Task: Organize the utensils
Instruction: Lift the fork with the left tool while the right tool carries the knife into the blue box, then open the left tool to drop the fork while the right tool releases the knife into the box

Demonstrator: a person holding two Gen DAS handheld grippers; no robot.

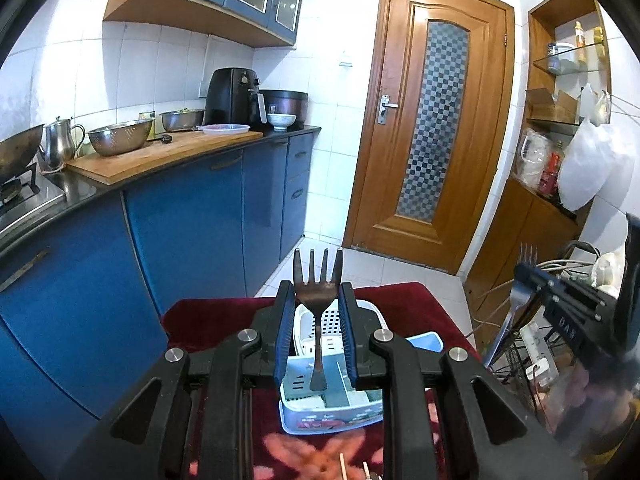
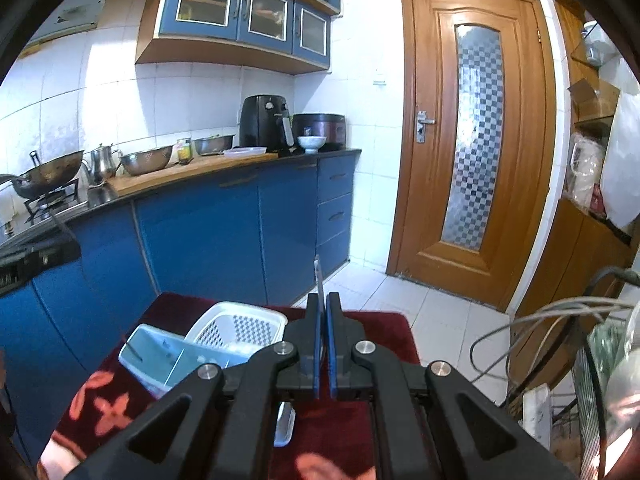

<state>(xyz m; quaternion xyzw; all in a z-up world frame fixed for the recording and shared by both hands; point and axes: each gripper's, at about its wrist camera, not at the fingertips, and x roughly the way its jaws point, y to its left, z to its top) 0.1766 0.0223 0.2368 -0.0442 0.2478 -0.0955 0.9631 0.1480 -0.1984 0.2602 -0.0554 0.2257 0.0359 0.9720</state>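
1. Nearest the left wrist camera, the left gripper (image 1: 318, 300) stands with its jaws narrowed onto a dark fork (image 1: 318, 280), the blue pads (image 1: 283, 328) pressing the sides of the fork's head. The fork stands upright, tines up, its handle hanging down between the fingers.
2. Below that fork sits a pale blue utensil tray (image 1: 320, 412) with compartments, and just behind it a white perforated basket (image 1: 332, 316). Both rest on a dark red cloth (image 1: 200, 320) with pink flower shapes.
3. At the right edge of the same view the right gripper (image 1: 524, 276) holds a second fork (image 1: 516, 300), silvery, tines up, its handle slanting down and to the left.
4. In the right wrist view the right gripper (image 2: 324, 300) has its jaws nearly together, clamped on that fork (image 2: 319, 276), which is seen edge-on as a thin strip rising above the fingertips.
5. To the left below it lie the utensil tray (image 2: 160, 356) and the white basket (image 2: 236, 328), touching each other on the red cloth (image 2: 384, 332).
6. Behind stand blue kitchen cabinets (image 2: 208, 232) and a wooden door (image 2: 476, 140).
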